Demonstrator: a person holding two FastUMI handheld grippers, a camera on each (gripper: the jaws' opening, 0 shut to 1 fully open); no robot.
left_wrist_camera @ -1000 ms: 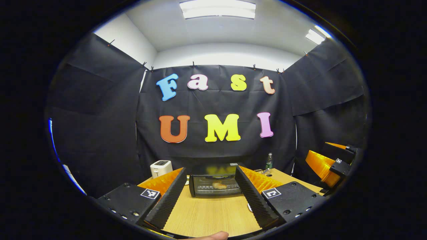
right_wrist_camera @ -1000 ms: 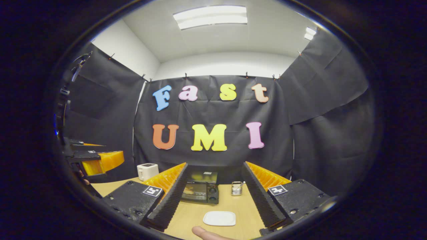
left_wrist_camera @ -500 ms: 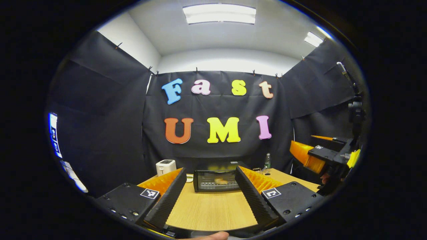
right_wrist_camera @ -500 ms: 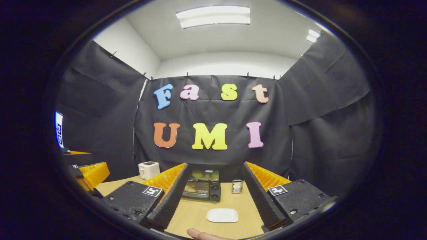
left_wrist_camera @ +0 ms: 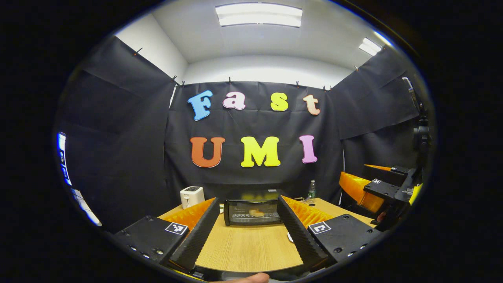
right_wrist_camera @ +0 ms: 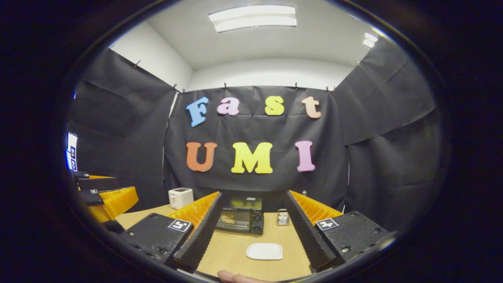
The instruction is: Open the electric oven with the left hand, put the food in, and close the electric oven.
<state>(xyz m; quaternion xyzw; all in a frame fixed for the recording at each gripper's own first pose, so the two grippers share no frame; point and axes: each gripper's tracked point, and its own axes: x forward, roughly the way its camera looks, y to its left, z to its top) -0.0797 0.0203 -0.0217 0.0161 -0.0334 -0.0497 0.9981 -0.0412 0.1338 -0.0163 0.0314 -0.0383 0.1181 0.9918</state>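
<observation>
The black electric oven (left_wrist_camera: 251, 212) stands at the far side of the wooden table (left_wrist_camera: 247, 247) with its glass door closed. A piece of golden food (left_wrist_camera: 257, 213) shows through the glass. My left gripper (left_wrist_camera: 247, 202) is open and held back over the near table, well short of the oven. In the right gripper view the oven (right_wrist_camera: 239, 220) sits left of centre, with an empty white plate (right_wrist_camera: 264, 251) in front of it. My right gripper (right_wrist_camera: 253, 194) is open above that plate and holds nothing.
A white toaster (left_wrist_camera: 191, 196) stands left of the oven and a bottle (left_wrist_camera: 311, 190) to its right. A small metal holder (right_wrist_camera: 282, 217) is beside the oven. The other gripper hangs at the side of each view (left_wrist_camera: 373, 188) (right_wrist_camera: 106, 196).
Both hand-held grippers have drifted slightly, shifting the views a little. The oven door stays closed with the food inside. Nothing was taken hold of or let go.
</observation>
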